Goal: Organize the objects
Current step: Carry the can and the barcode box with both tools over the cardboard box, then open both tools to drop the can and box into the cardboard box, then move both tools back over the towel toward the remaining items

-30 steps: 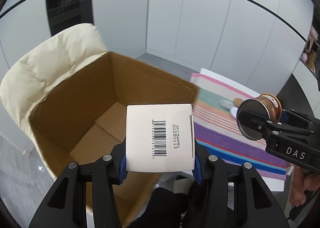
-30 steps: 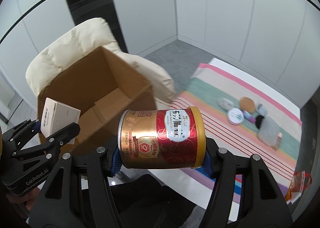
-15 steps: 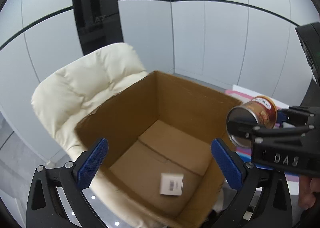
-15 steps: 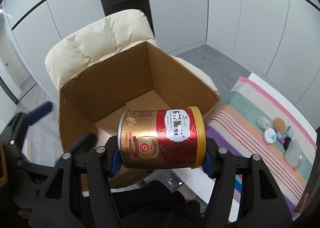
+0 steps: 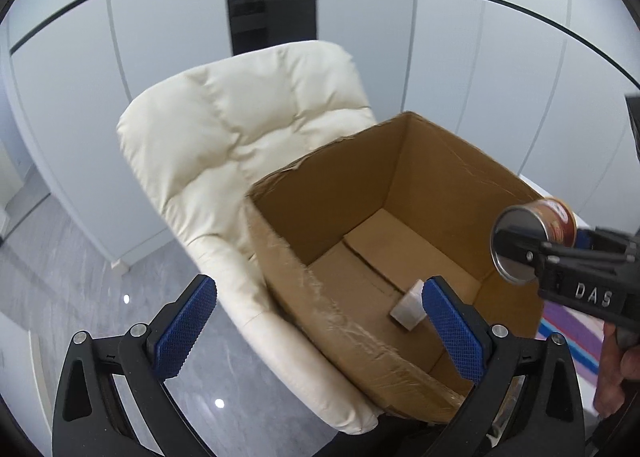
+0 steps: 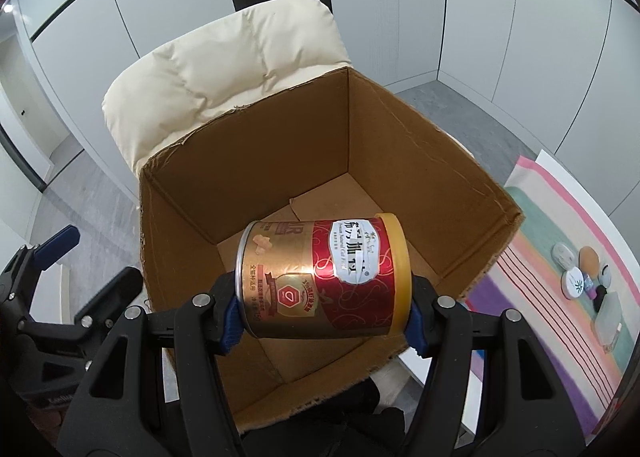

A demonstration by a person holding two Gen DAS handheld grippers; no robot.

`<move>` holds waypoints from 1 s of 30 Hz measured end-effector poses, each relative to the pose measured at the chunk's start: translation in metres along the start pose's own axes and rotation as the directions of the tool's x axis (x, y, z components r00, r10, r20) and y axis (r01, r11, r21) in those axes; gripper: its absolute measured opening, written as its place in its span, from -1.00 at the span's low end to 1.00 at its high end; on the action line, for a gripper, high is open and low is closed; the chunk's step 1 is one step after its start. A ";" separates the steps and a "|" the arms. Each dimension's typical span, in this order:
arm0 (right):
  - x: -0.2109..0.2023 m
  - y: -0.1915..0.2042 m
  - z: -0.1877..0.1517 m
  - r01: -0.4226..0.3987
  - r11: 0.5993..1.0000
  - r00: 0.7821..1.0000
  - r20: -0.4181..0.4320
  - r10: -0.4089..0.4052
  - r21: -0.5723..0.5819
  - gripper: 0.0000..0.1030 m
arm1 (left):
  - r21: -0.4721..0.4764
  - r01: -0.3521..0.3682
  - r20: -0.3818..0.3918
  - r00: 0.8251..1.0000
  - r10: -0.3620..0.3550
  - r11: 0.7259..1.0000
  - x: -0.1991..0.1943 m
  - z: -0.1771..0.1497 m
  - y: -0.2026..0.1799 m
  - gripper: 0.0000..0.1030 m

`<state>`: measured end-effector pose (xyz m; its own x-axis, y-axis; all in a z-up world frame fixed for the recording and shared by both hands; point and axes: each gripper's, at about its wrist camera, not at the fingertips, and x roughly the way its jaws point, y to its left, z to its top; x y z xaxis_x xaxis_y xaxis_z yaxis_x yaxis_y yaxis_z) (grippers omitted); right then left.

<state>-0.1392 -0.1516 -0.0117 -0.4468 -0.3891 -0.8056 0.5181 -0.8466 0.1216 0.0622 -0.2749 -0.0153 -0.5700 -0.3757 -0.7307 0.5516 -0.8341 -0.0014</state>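
Right gripper [image 6: 325, 321] clamps a rigid, probably slippery metal can [image 6: 322, 277] end to end between its fingers, above the cardboard box [image 6: 420, 161]. Left gripper [image 5: 318, 331] stands wide, empty; a small, likely light white carton [image 5: 408, 309] lies beyond its right finger.

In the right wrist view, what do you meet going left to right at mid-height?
Left claw → cardboard box → red and gold can → striped cloth → small round containers.
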 end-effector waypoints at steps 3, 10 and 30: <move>0.005 0.003 0.001 -0.017 1.000 1.000 -0.008 0.017 -0.004 0.26 | -0.020 0.013 0.001 1.000 -0.013 1.000 -0.004 0.001 0.002 1.00; -0.010 -0.003 0.003 -0.002 1.000 0.998 0.070 0.001 0.016 0.97 | -0.019 -0.002 0.002 1.000 0.002 1.000 -0.003 0.003 0.000 1.00; -0.031 -0.059 -0.006 0.081 0.994 0.992 0.094 -0.088 0.068 1.00 | 0.032 0.033 0.015 0.999 -0.033 0.999 0.009 0.019 -0.051 1.00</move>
<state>-0.1510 -0.0875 0.0025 -0.5572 -0.3459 -0.7549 0.4291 -0.8983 0.0949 0.0175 -0.2436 -0.0087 -0.5971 -0.3539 -0.7199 0.5132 -0.8583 -0.0037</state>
